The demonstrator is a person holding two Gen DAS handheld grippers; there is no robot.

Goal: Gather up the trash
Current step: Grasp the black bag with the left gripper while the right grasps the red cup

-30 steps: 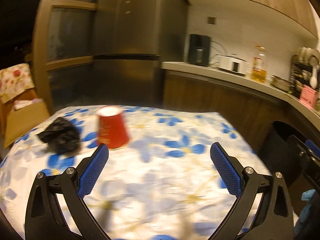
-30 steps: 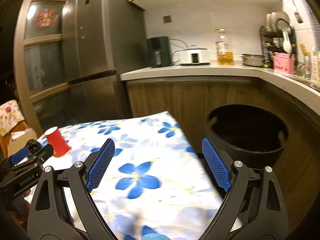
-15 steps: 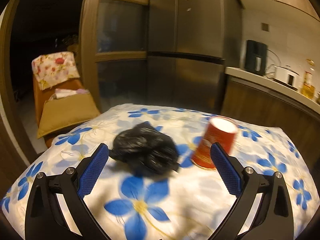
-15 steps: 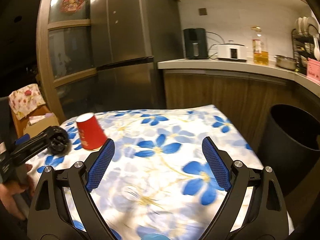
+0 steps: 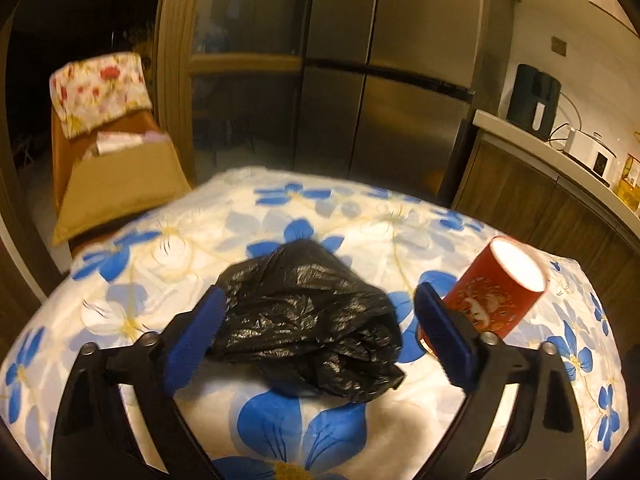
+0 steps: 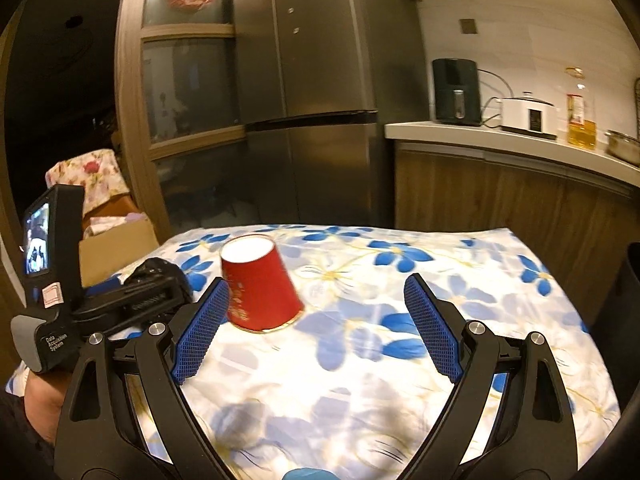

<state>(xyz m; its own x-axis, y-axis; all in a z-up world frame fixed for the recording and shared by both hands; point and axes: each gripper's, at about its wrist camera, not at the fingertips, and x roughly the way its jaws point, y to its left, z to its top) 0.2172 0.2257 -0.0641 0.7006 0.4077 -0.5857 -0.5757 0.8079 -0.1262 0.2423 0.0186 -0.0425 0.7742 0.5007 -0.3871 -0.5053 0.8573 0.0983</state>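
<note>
A crumpled black plastic bag (image 5: 304, 316) lies on the flowered tablecloth (image 5: 280, 432). My left gripper (image 5: 320, 292) straddles it, and its jaws are closing. The left pad (image 5: 196, 336) is at the bag's edge, while the right pad (image 5: 440, 332) stands clear of it. Just right of that pad a red paper cup (image 5: 496, 288) stands upside down. In the right wrist view the same cup (image 6: 260, 284) sits beside my right gripper's left pad (image 6: 200, 332). The right gripper (image 6: 317, 282) is open and holds nothing. The bag (image 6: 154, 268) is mostly hidden behind the left gripper's body.
A dark bin (image 6: 624, 292) stands off the table's right side. A cardboard box (image 5: 120, 184) sits beyond the far left corner. Behind the table are a steel fridge (image 6: 320, 120) and a counter (image 6: 500, 148) with appliances. A hand (image 6: 40, 396) holds the left gripper.
The left view swung from the cup to the bag and came close, and its jaws narrowed around the bag. The right view swung left from the bin towards the cup.
</note>
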